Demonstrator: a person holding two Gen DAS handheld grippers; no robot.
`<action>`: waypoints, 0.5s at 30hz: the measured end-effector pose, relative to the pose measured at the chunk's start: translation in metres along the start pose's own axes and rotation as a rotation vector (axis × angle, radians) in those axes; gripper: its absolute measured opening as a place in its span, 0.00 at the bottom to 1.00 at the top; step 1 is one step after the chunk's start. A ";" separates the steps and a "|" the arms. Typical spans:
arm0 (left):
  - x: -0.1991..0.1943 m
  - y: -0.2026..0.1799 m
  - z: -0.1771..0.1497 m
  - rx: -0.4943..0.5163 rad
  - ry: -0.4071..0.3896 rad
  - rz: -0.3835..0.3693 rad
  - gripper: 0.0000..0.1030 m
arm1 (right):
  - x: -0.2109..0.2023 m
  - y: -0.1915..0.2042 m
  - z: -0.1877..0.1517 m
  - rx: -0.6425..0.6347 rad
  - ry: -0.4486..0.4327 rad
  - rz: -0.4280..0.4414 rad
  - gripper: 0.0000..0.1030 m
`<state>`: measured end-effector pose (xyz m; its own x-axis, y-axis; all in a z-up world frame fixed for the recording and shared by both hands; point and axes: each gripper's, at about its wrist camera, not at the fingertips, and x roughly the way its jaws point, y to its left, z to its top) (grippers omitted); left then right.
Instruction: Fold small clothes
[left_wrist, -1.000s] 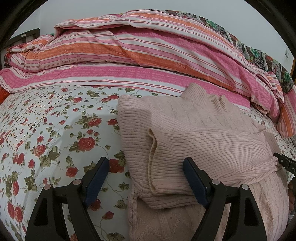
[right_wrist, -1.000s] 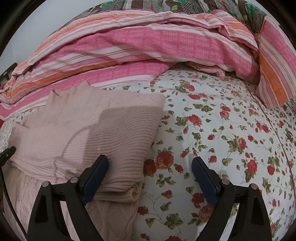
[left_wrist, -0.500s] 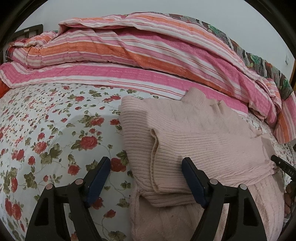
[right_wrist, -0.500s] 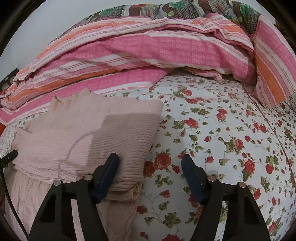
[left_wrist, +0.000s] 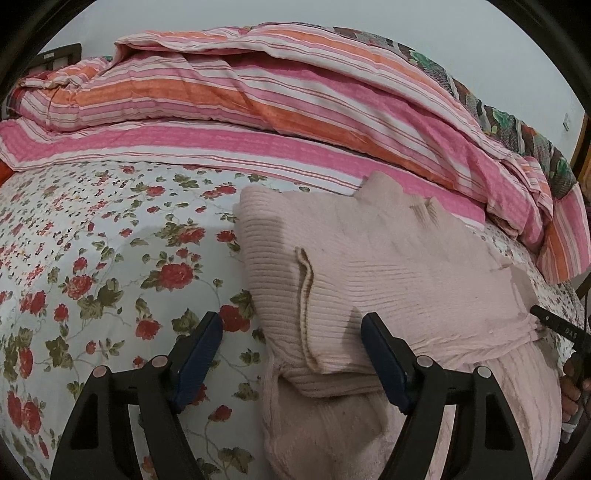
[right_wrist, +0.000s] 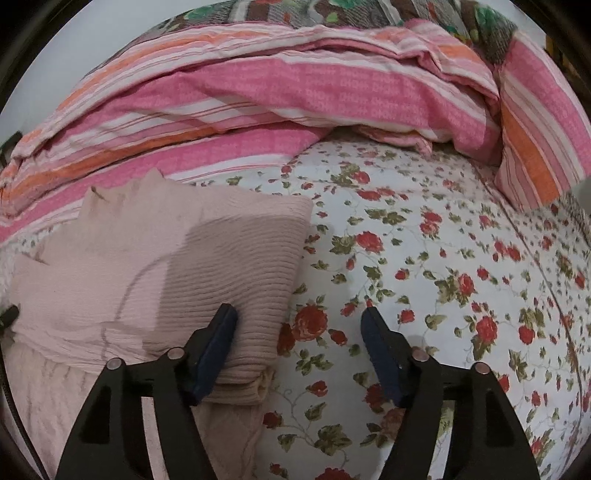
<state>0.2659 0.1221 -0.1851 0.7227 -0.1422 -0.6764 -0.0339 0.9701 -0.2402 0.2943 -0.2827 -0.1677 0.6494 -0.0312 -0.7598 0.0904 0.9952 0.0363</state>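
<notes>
- Both grippers hang over the near edge of the bed with nothing clamped: our left gripper (left_wrist: 291, 350) stands wide apart, astride the left side of the pink sweater (left_wrist: 388, 273), with the folded-over sleeve cuff (left_wrist: 306, 306) between its fingers but not pinched.
- Our right gripper (right_wrist: 299, 343) is released too; its jaws have just closed a good way and then eased apart a little. Its left finger lies over the sweater's right fold, its right finger over bare floral sheet (right_wrist: 424, 266).
- The sweater lies on the near part of the bed, sleeves folded in across the chest, collar toward the striped quilt (left_wrist: 258, 110) along the far edge, hem toward us. Its long axis runs from us away to the quilt.
- Each gripper sits at its own lower corner of the folded body, equally near as far as we can judge.
- We reckon the coming move is to pinch both hem-side corners and carry them toward the collar; the sweater lies straight ahead of the fingers, so that fold goes along its long axis.
</notes>
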 end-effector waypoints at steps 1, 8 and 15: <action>-0.001 0.000 0.000 0.002 0.001 -0.004 0.74 | -0.003 -0.002 -0.002 0.011 0.002 0.010 0.68; -0.009 -0.001 -0.007 0.037 0.009 -0.047 0.74 | -0.054 -0.013 -0.026 0.007 -0.021 0.027 0.68; -0.017 -0.002 -0.019 0.071 0.028 -0.087 0.74 | -0.102 -0.020 -0.079 0.012 -0.021 0.082 0.68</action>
<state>0.2409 0.1185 -0.1862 0.7013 -0.2313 -0.6743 0.0778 0.9651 -0.2501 0.1669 -0.2918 -0.1424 0.6703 0.0482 -0.7405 0.0451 0.9934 0.1056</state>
